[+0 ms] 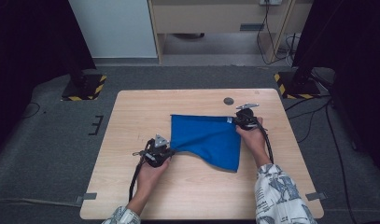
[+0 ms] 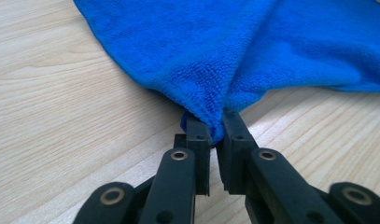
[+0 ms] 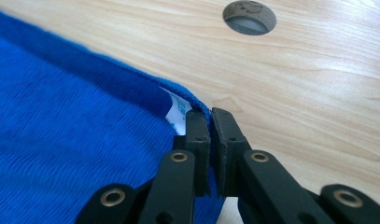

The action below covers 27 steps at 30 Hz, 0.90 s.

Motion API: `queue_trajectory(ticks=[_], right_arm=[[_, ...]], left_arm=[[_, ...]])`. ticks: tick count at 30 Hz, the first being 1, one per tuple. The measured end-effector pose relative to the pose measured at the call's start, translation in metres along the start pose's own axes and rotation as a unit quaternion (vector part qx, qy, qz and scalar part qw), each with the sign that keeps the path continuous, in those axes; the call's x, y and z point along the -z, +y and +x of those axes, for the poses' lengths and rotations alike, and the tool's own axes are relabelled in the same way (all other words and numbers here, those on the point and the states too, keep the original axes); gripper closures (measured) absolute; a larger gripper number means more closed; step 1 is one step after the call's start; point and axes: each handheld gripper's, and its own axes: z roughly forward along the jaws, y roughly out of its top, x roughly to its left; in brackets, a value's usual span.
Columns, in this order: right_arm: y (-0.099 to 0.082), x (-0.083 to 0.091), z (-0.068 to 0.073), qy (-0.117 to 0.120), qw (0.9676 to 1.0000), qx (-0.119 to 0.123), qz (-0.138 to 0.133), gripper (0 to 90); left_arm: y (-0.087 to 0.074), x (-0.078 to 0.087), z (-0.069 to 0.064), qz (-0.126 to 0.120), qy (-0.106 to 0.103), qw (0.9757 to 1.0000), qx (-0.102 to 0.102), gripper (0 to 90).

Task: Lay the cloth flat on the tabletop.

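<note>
A blue cloth (image 1: 206,137) lies on the wooden table (image 1: 131,112), partly folded, its near right corner pointing toward the person. My left gripper (image 1: 169,151) pinches the cloth's near left corner. In the left gripper view the jaws of my left gripper (image 2: 214,126) stand pressed on a bunched fold of the blue cloth (image 2: 234,46). My right gripper (image 1: 235,120) holds the far right corner. In the right gripper view my right gripper (image 3: 209,116) grips the edge of the blue cloth (image 3: 61,140) beside its white label (image 3: 178,109).
A round cable hole (image 1: 228,101) sits in the table just behind the cloth, and the cable hole (image 3: 249,17) lies ahead of the right jaws. Yellow-and-black striped stand feet (image 1: 85,87) rest on the floor beyond both far table corners.
</note>
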Motion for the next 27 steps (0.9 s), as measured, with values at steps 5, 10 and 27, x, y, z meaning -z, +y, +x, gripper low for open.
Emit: queue_trajectory(ticks=[5,10,27], right_arm=[[0.001,-0.009,-0.013,-0.007,0.9998,-0.019,0.006,85.8],[0.001,-0.010,-0.017,0.010,0.9994,-0.034,-0.004,63.2],[-0.004,0.029,-0.003,0.006,0.9986,-0.008,-0.052,32.7]], left_arm=[[0.000,0.004,0.003,-0.003,-0.006,0.9999,0.012,84.1],[0.000,0.001,-0.001,0.006,-0.006,1.0000,0.004,76.4],[-0.004,-0.004,-0.008,0.017,0.013,0.9995,-0.022,59.1]])
